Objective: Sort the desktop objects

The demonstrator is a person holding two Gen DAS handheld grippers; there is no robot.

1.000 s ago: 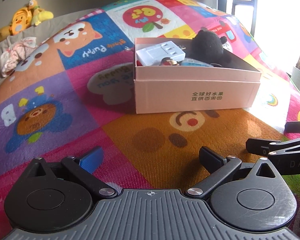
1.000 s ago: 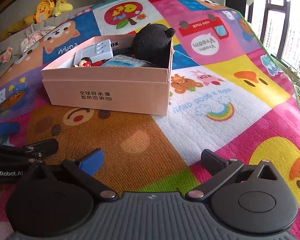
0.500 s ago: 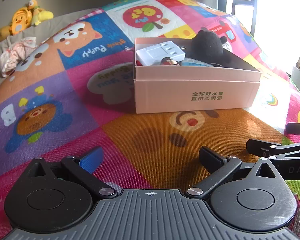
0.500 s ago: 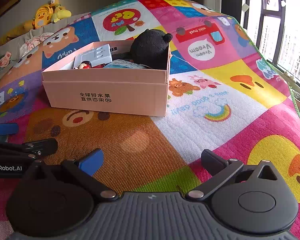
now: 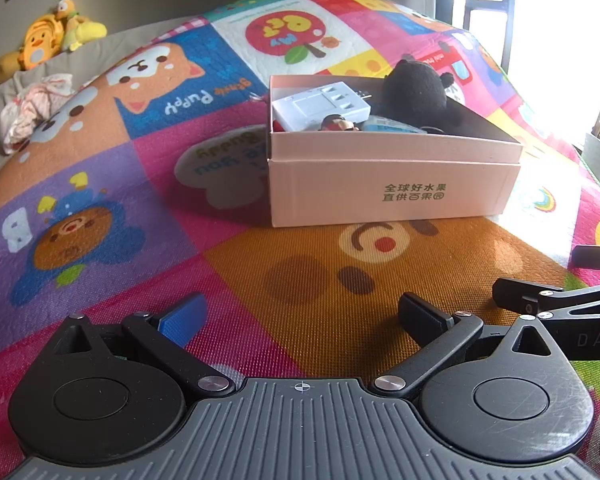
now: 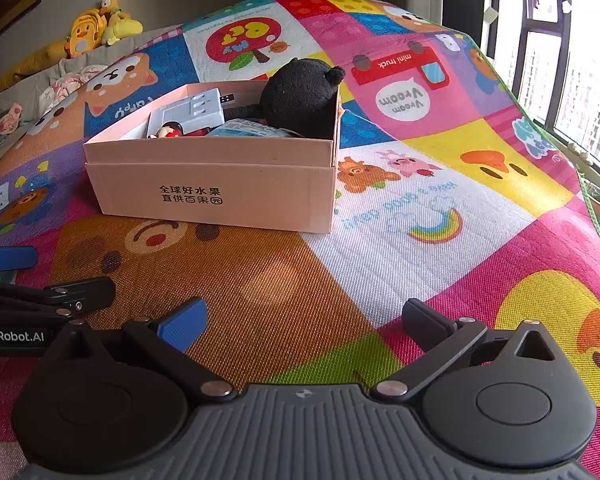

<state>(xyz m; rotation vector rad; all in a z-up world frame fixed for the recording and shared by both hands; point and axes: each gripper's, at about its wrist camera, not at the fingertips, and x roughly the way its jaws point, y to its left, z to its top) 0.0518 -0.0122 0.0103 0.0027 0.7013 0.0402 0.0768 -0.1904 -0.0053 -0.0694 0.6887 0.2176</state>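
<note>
Box (image 5: 388, 188) well beyond spread fingers (image 5: 182, 320)

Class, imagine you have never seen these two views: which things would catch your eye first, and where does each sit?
First the bright cartoon play mat that fills both views. On it stands a pink cardboard box, with a black plush toy at its right end and a white power strip toward its left. Near the cameras, the left gripper and right gripper are open, holding nothing.

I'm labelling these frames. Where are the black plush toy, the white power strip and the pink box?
black plush toy (image 6: 300, 96), right wrist view, on its back.
white power strip (image 5: 320, 106), left wrist view, top face.
pink box (image 6: 220, 196), right wrist view, front wall.
</note>
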